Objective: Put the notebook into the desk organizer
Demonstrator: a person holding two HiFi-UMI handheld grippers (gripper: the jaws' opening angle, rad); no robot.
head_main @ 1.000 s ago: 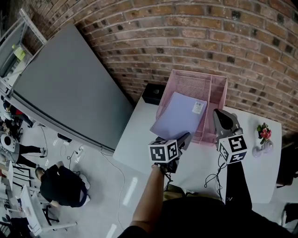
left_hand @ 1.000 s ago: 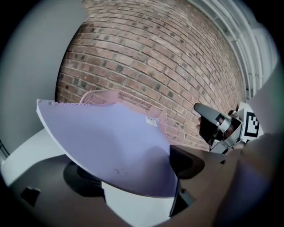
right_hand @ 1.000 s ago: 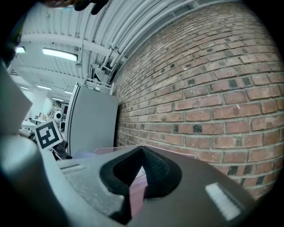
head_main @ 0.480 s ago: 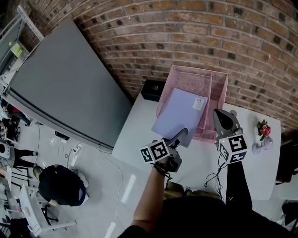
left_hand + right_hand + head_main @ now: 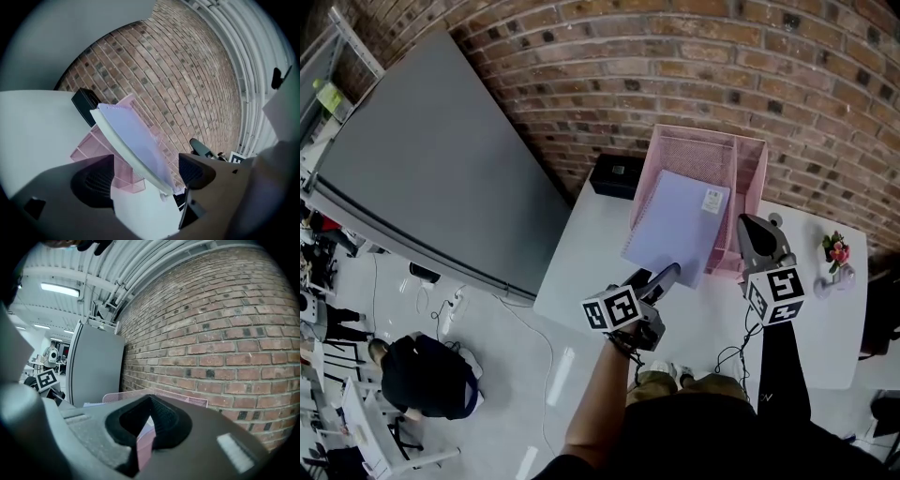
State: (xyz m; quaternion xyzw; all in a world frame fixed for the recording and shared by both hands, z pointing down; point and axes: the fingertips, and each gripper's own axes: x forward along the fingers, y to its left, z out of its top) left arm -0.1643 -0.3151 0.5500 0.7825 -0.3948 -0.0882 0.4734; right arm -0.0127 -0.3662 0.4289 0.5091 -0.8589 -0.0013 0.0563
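A lavender notebook [image 5: 680,225] leans tilted in the pink mesh desk organizer [image 5: 698,155] against the brick wall, its lower edge sticking out over the white table [image 5: 581,272]. My left gripper [image 5: 664,277] sits just below that edge. In the left gripper view the notebook [image 5: 136,140] runs through the wide gap of the left gripper [image 5: 145,176], whose jaws stand open and clear of it, with the organizer [image 5: 93,145] behind. My right gripper [image 5: 752,230] hovers shut beside the organizer's right wall. Pink mesh [image 5: 126,394] shows beyond the right gripper [image 5: 140,437].
A black box [image 5: 617,175] stands on the table left of the organizer. At the table's right end is a small vase of flowers [image 5: 837,258]. A large grey panel [image 5: 441,169] lies left, and a person [image 5: 427,380] is on the floor below.
The notebook has gone further up into the organizer. My left gripper, which held its lower edge, has opened and let go. The right gripper has stayed in place.
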